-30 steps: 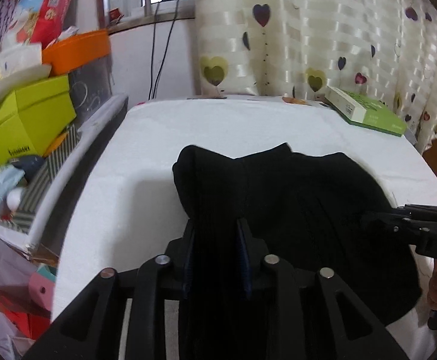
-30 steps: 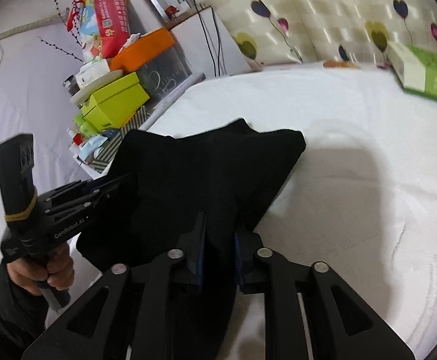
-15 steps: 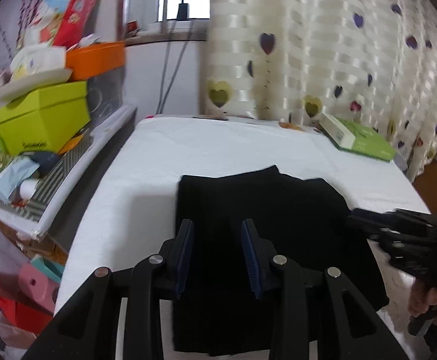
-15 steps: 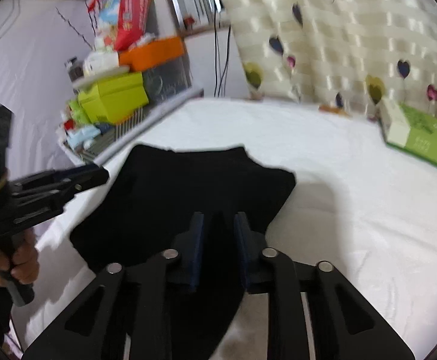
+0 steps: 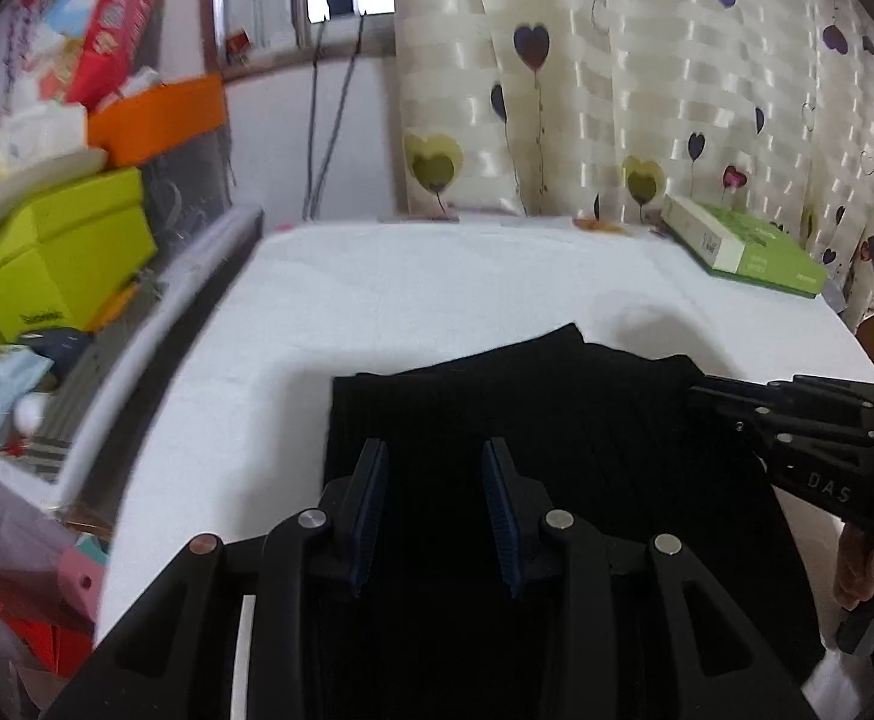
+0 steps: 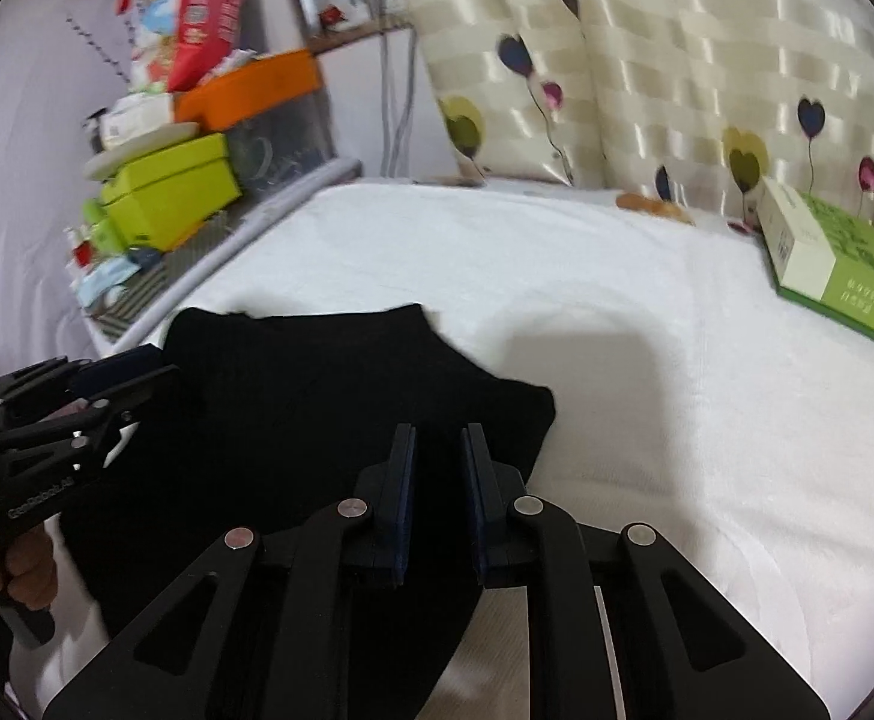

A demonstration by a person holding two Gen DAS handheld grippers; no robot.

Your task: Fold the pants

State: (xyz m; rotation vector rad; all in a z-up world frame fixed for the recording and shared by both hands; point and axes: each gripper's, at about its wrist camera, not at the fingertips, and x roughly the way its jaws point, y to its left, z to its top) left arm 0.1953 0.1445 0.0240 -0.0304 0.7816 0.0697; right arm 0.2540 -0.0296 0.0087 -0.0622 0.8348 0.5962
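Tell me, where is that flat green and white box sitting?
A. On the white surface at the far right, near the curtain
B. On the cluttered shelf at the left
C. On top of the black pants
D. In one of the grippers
A: the green box lies on the white surface in front of the heart-print curtain, well away from the black pants.

The near part of the folded black fabric pants is hidden behind the left gripper's black frame, so their near hem cannot be seen. In the right wrist view the flat green cardboard box is cut off at the edge. The clutter around the lime-green box is smeared by motion blur
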